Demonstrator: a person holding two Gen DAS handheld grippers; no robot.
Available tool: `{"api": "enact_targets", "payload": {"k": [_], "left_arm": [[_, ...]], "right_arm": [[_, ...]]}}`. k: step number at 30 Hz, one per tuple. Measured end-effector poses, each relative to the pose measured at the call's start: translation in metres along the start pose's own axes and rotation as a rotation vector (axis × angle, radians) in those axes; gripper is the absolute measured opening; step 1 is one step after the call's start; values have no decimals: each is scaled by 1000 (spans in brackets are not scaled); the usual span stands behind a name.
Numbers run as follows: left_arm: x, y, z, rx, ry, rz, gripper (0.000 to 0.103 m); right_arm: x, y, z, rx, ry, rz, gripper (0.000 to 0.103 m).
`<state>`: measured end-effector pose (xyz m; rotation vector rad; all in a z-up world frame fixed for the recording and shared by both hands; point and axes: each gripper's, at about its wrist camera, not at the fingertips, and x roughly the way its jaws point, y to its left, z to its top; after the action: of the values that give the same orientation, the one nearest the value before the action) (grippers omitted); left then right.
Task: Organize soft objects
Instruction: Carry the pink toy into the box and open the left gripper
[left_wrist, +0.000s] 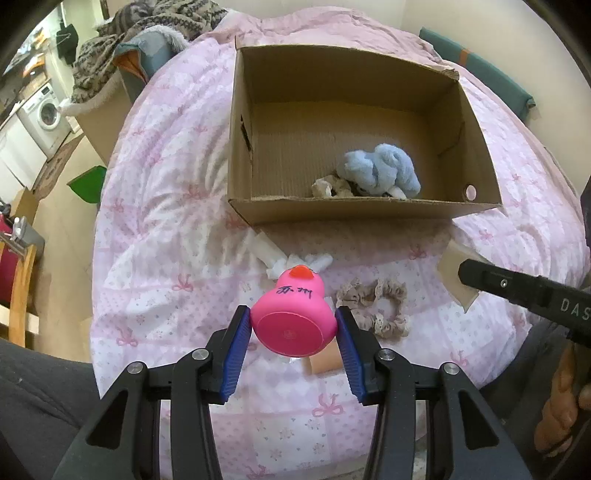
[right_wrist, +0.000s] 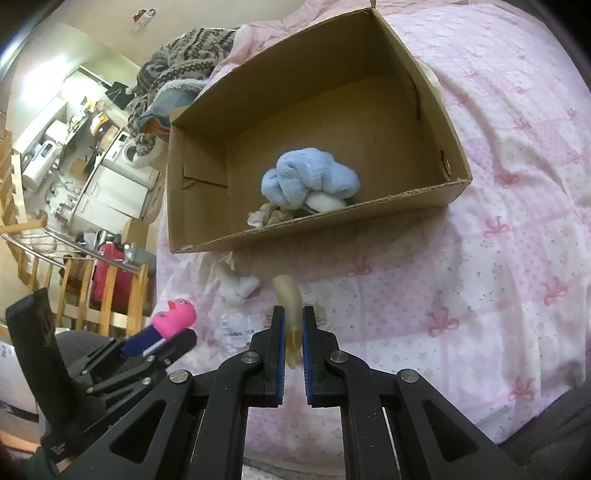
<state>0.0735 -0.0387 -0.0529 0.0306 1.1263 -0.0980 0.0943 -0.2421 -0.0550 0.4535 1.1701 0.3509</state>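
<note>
My left gripper (left_wrist: 293, 325) is shut on a pink rubber duck (left_wrist: 293, 317), held above the pink quilt in front of the cardboard box (left_wrist: 362, 208); the duck also shows in the right wrist view (right_wrist: 176, 316). My right gripper (right_wrist: 293, 326) is shut on a soft beige translucent piece (right_wrist: 290, 299), lifted over the quilt. Inside the box lie a blue plush toy (left_wrist: 380, 170) (right_wrist: 308, 177) and a beige scrunchie (left_wrist: 327, 186). Another beige lace scrunchie (left_wrist: 376, 308) and a white soft toy (left_wrist: 280, 258) (right_wrist: 236, 286) lie on the quilt before the box.
The pink bow-print quilt (left_wrist: 177, 206) covers the bed. A patterned knit blanket (left_wrist: 147, 33) is heaped at the far left corner. A torn cardboard flap (left_wrist: 454, 273) lies right of the scrunchie. Left of the bed are a wooden railing (right_wrist: 110, 291) and a washing machine (left_wrist: 46, 110).
</note>
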Motion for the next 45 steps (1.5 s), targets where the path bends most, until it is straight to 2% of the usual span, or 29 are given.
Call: {"api": "enact_targets", "payload": {"k": [6, 12, 22, 26, 32, 36, 38, 40, 45], "left_arm": [[-7, 11, 2, -56, -23, -11, 43], [-19, 19, 13, -100, -45, -13, 43], [-50, 10, 66, -71, -161, -18, 43], [-51, 8, 87, -52, -199, -5, 43], [-34, 8, 115, -41, -217, 17, 43], [-11, 12, 122, -52, -222, 18, 43], [3, 14, 124, -65, -200, 31, 43], [17, 16, 127, -91, -162, 14, 43], [33, 11, 125, -65, -160, 22, 43]], "right_arm": [[-2, 8, -1, -22, -13, -12, 10], [-19, 18, 3, -52, -54, 16, 10], [-48, 32, 34, -96, -156, 49, 10], [-58, 31, 56, -126, -210, 22, 10], [-55, 15, 88, -133, -255, -39, 10], [-48, -2, 96, -97, -281, -57, 10], [-41, -10, 97, -66, -269, -66, 10], [-33, -13, 97, -66, -247, -80, 10], [-19, -16, 99, -72, -218, -113, 10]]}}
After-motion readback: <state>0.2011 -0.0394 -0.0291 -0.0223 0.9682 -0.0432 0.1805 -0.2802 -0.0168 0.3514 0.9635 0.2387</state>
